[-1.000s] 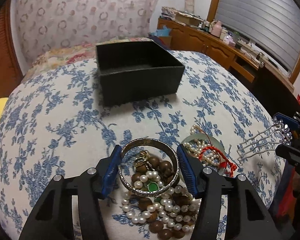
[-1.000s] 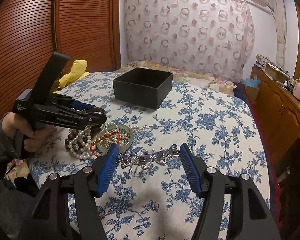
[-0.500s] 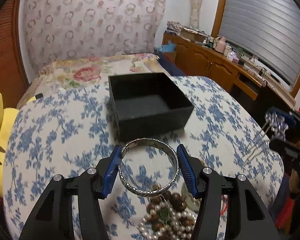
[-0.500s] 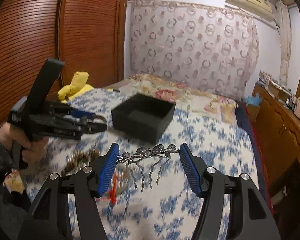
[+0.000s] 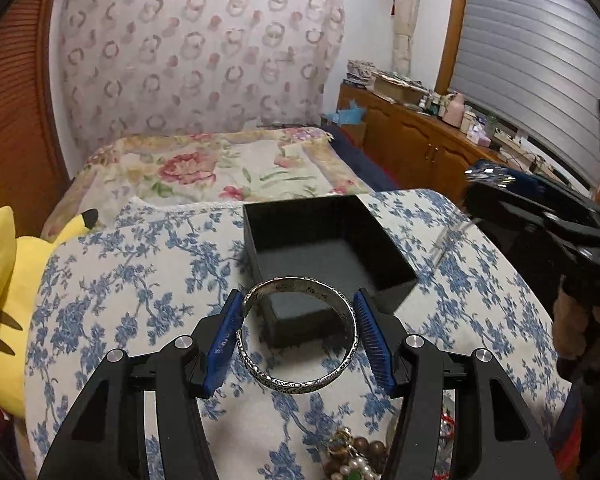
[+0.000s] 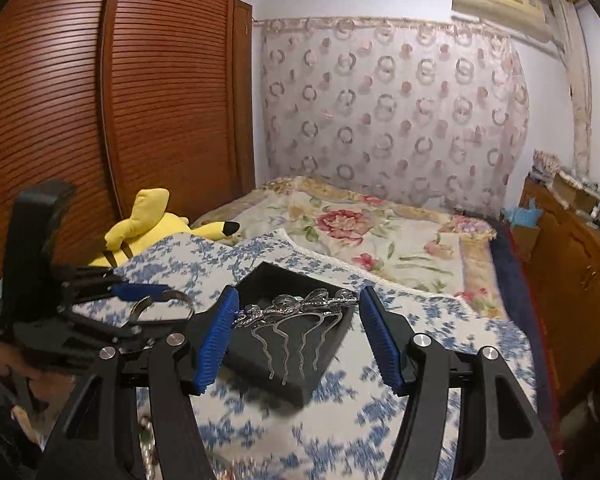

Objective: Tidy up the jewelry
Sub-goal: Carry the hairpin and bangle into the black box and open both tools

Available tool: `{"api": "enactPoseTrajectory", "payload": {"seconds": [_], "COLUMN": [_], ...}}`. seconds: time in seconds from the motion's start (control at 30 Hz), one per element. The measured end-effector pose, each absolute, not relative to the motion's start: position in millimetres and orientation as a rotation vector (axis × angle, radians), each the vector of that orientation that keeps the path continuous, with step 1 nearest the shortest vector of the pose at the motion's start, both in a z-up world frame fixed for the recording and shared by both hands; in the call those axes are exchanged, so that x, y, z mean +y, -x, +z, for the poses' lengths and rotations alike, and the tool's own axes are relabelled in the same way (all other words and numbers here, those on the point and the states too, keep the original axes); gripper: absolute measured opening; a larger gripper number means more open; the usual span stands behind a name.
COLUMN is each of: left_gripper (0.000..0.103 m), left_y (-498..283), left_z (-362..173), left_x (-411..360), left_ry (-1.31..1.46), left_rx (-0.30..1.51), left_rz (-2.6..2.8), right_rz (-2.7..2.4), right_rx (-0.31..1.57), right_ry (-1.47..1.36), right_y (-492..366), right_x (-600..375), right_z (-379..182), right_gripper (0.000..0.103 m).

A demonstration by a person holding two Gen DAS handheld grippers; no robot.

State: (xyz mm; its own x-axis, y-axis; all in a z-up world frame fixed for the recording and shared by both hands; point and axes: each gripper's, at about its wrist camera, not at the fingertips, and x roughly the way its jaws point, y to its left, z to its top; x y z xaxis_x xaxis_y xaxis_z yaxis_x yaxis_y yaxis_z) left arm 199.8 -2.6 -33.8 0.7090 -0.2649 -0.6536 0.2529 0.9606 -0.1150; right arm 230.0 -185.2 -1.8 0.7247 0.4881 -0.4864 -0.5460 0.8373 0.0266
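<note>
The left tool clamps an engraved silver bangle by its sides; the right tool pinches a jewelled, wavy-pronged silver hair comb above the black box.

text: none legible | bangle inner engraving: too small to read

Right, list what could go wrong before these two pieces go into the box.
1. Both tongs are closing on one small black box: the left tongs with the silver bangle, the right tongs with the jeweled hair comb. They could collide.
2. The bangle is held only at two points on its rim, so it may slip or pivot out.
3. The comb's prongs hang down and could snag the box wall.
</note>
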Motion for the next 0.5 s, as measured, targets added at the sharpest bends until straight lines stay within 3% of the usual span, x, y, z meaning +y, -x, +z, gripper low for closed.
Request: {"api": "enactPoseTrajectory", "payload": {"seconds": [0.4,0.5], "left_gripper": [0.054,0.054], "left_y": [-220.8,-226.0], "left_z": [-41.9,-43.0], "left_x": [3.3,0.3], "left_ry": [0.035,0.031], "left_rx": [0.743,0.748], "left_rz": [-0.265,-0.262], "right_rz": [0.571,0.586], "right_rx": [0.682,0.719], "right_ry": [0.085,0.066], "right_y": [-291.1,-296.1], "right_x": [-161.6,-159.4], "right_z": [-43.8,-49.3], "right_gripper": [0.065,0.069]}}
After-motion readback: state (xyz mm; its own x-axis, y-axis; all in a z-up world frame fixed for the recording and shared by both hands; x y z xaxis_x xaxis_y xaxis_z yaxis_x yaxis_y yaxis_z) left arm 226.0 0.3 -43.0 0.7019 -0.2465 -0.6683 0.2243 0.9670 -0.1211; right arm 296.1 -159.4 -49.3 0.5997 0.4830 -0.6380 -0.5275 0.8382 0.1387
